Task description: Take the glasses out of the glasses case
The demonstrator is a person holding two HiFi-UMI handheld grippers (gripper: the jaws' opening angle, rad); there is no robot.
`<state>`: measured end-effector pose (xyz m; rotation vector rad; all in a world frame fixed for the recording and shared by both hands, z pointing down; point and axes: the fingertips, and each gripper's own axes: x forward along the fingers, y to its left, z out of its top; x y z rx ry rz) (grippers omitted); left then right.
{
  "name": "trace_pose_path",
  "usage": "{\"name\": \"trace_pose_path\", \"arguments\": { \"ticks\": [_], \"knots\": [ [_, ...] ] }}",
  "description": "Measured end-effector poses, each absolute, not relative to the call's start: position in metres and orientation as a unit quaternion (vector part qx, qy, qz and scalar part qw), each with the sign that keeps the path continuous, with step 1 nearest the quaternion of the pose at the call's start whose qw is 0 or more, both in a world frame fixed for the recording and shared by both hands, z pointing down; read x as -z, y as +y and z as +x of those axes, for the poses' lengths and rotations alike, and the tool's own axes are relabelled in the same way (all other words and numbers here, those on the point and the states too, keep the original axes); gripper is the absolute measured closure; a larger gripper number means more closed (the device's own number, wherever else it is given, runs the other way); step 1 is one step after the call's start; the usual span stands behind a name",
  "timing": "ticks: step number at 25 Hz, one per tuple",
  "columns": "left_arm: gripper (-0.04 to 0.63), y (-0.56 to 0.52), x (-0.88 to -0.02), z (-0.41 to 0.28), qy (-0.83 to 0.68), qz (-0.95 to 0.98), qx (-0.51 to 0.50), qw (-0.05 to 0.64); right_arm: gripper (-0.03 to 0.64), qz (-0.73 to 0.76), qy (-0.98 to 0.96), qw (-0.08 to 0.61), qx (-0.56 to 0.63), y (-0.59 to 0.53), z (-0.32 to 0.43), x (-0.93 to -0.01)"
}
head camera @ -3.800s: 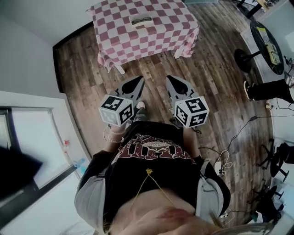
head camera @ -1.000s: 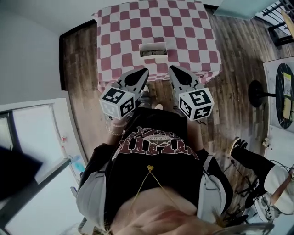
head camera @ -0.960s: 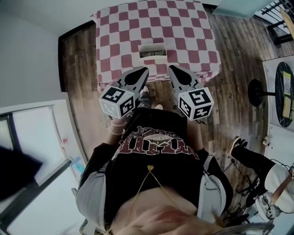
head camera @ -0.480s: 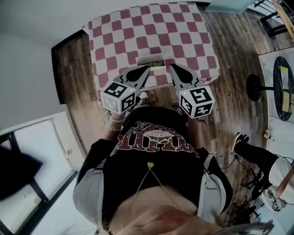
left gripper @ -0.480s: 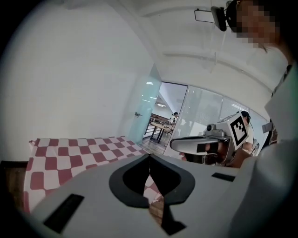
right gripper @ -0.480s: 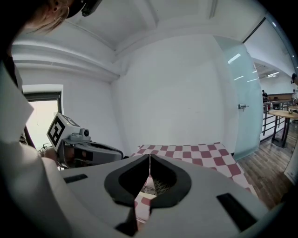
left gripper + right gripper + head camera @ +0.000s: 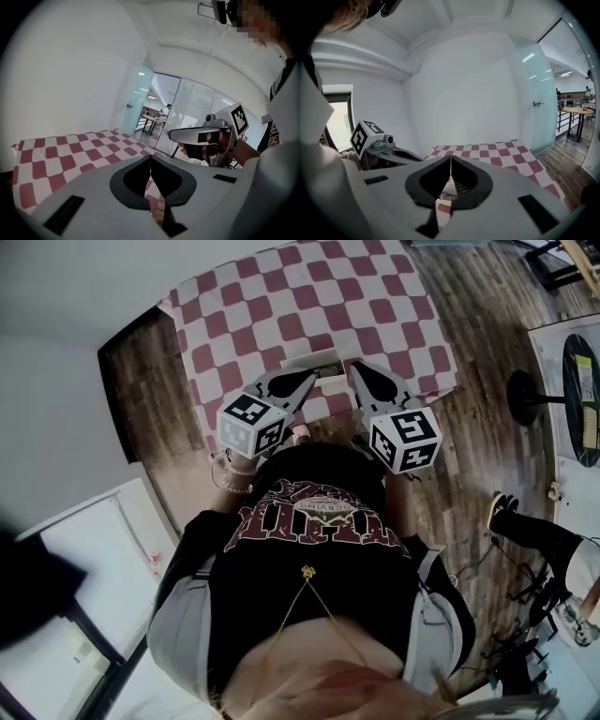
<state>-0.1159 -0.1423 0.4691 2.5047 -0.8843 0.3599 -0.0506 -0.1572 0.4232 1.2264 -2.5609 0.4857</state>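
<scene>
In the head view, the person is standing at the near edge of a tabletop (image 7: 375, 306) covered with a red-and-white checked cloth. A pale glasses case (image 7: 312, 359) is lying on it close to that edge. It appears open, with something dark inside that is too small to make out. The left tongs (image 7: 304, 379) and right tongs (image 7: 360, 372) are pointing in at it from either side, their tips just beside it and not touching.

In the left gripper view, the left tongs (image 7: 150, 158) are pressing together at the tip with nothing between them. The checked cloth is showing below, and the right tongs (image 7: 174, 135) are hanging level just across.

In the right gripper view, the right tongs (image 7: 450, 160) are likewise meeting at the tip, empty. Through the gap behind them a bit of the case (image 7: 459, 188) is showing, mesh-like inside, with the left tongs (image 7: 415, 158) reaching in alongside.

The glasses are probably light and stiff but fragile, with thin arms and lenses that scratch easily. The bridge or the frame near a hinge looks like the safer place to grip. The case is likely light and may slide on the cloth, so one pair of tongs will probably need to hold its rim. Both pairs need opening first.
</scene>
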Motion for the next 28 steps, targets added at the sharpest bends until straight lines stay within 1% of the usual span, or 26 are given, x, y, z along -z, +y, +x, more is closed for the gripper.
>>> {"name": "trace_pose_path", "arguments": {
  "ticks": [8, 13, 20, 23, 28],
  "knots": [
    [0.586, -0.158, -0.468, -0.116, -0.346, 0.899, -0.115, 0.245, 0.595, 0.398, -0.89, 0.14, -0.174, -0.176, -0.053, -0.428],
    [0.586, -0.163, -0.474, -0.11, -0.349, 0.892, -0.105, 0.268, 0.595, 0.352, -0.906, 0.155, -0.177, -0.19, -0.056, -0.43],
    [0.584, -0.172, -0.493, -0.109, -0.379, 0.872, -0.119, 0.287, 0.595, 0.305, -0.921, 0.175, -0.168, -0.208, -0.051, -0.428],
    [0.584, -0.177, -0.506, -0.113, -0.399, 0.86, -0.103, 0.3, 0.595, 0.298, -0.922, 0.176, -0.175, -0.208, -0.045, -0.432],
    [0.586, -0.182, -0.534, -0.119, -0.419, 0.848, -0.149, 0.29, 0.595, 0.301, -0.918, 0.174, -0.19, -0.206, -0.034, -0.442]
  ]
}}
